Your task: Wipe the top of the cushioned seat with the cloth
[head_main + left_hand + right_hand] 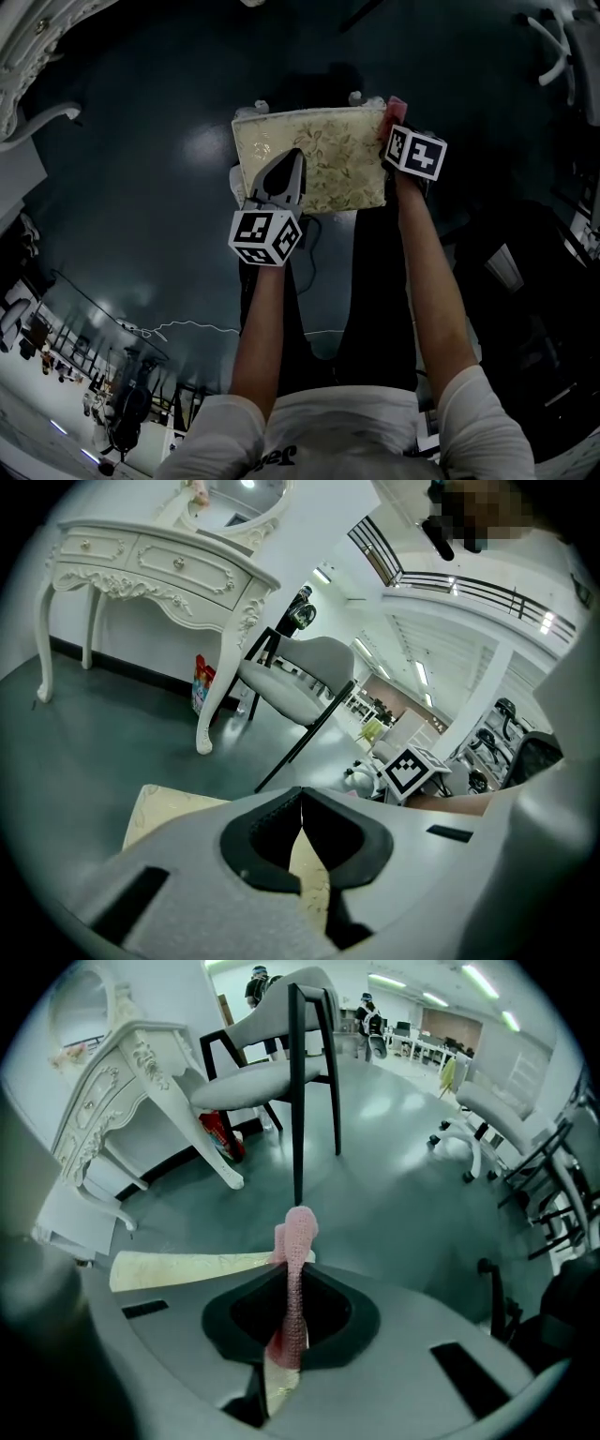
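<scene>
Looking steeply down, I have the left gripper (294, 157) over the left half of the cushioned seat (342, 141), a pale square pad with a floral pattern standing above the dark floor (141, 187). The left gripper's jaws are pressed together tip to tip with nothing between them. Its own view shows them meeting over the cream fabric, though I cannot tell whether they touch it. Beyond them in that view stand a white carved dressing table (150, 564) and a grey chair (305, 677) on black legs.

At the seat's far right corner is the right gripper (397, 122), clamped on the cloth (397, 105) — a pink knitted piece. In the right gripper view the cloth rises in a narrow fold between the jaws and pokes out past their tips. The seat's edge shows there as a pale strip running left from the cloth.

Each marker cube (266, 237) carries only black-and-white square patterns. Dark print on the white shirt (281, 457) sits at the bottom edge of the head view — too cut off for me to read.
</scene>
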Demonstrator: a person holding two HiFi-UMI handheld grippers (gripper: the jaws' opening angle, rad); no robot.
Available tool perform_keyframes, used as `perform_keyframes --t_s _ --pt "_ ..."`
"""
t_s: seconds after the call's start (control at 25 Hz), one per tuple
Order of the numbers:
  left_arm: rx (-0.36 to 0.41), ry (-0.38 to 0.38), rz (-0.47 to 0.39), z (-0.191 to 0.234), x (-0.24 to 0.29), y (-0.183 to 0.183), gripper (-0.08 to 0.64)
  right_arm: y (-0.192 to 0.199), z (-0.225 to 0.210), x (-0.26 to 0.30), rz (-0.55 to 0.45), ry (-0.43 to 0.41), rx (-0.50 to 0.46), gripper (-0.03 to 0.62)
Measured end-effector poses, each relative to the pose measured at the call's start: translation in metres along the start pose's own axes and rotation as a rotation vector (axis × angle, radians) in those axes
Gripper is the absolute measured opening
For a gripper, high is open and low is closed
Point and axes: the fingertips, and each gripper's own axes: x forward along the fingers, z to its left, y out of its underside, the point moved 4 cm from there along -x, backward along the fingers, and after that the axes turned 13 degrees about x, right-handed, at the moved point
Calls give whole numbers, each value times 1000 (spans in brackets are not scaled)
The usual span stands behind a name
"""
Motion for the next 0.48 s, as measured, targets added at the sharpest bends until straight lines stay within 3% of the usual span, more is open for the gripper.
perform_keyframes --t_s 0.08,0.24,0.48 --pt "-1 -13 -6 9 -9 -2 15 1 12 -10 -14 -32 47 26" --pt "-7 -61 -13 36 -34 -4 15 26 82 -30 -1 -209 82 28" --pt "-5 -149 -31 91 -74 -11 15 87 210 -23 117 -406 -11 28"
